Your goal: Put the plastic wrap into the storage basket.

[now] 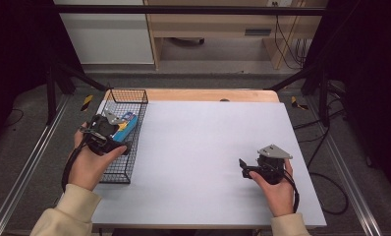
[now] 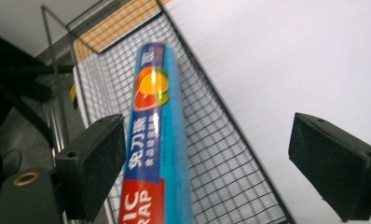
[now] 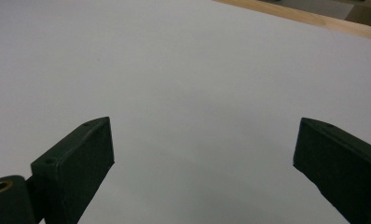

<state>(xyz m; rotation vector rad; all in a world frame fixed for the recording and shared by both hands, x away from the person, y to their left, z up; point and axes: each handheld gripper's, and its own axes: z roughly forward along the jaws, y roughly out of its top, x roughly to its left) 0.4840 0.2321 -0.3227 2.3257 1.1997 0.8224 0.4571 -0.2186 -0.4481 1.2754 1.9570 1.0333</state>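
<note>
A blue box of plastic wrap (image 2: 153,140) lies lengthwise in the black wire basket (image 1: 134,105) at the left edge of the table (image 1: 208,147), its far end towards the basket's far wall. The left gripper (image 2: 207,158) hangs over the box with its jaws standing wide apart; the box passes between them close to one pad, but whether it brushes that pad is hard to say from this angle, and nothing is clamped. The right gripper (image 3: 202,158) sits low over the bare table at the near right, jaws wide open and empty.

The box looks like a long, light cardboard carton: stiff along its length, yet likely to dent if pinched hard, and its glossy print could slip. A hold across the narrow sides near the middle should keep it balanced; gripped by one end, it would probably droop and swing.
</note>
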